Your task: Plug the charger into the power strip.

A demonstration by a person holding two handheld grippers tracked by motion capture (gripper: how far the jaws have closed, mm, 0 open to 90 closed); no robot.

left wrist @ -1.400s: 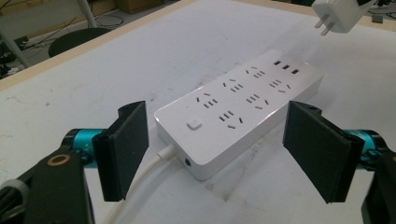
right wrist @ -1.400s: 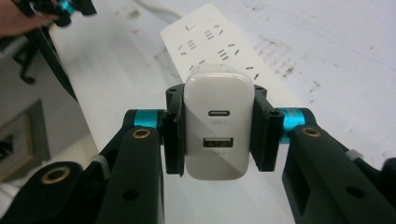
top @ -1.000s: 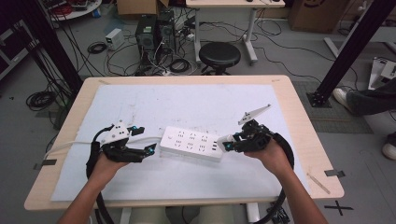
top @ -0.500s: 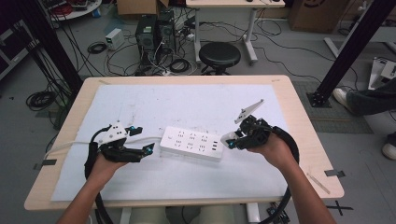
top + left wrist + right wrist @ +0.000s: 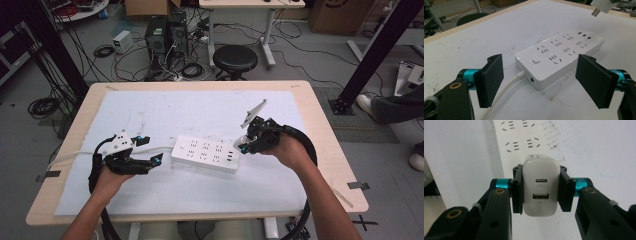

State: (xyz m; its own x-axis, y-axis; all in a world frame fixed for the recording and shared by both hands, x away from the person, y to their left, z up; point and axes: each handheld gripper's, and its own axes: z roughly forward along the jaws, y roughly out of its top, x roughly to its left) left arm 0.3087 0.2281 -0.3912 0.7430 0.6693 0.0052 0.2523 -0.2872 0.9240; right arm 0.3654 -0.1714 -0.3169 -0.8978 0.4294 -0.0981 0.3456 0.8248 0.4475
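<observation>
We see even, soft overhead light; the white surface (image 5: pixel 200 107) glares pale ahead of the right hand-held gripper (image 5: pixel 539 191). Shadows beneath the strip (image 5: pixel 559 56) stay faint. The high view is slightly grainy, dim toward its corners. Close to the left hand-held gripper (image 5: pixel 544 82), its pads (image 5: pixel 491 78) blur.

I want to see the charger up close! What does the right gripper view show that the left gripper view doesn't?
Right gripper view: the white charger face with two ports, clamped between the right gripper pads. Left gripper view: the power strip's button, its cord, the charger's prongs, and the left gripper open. Both show the white power strip and its sockets.
</observation>
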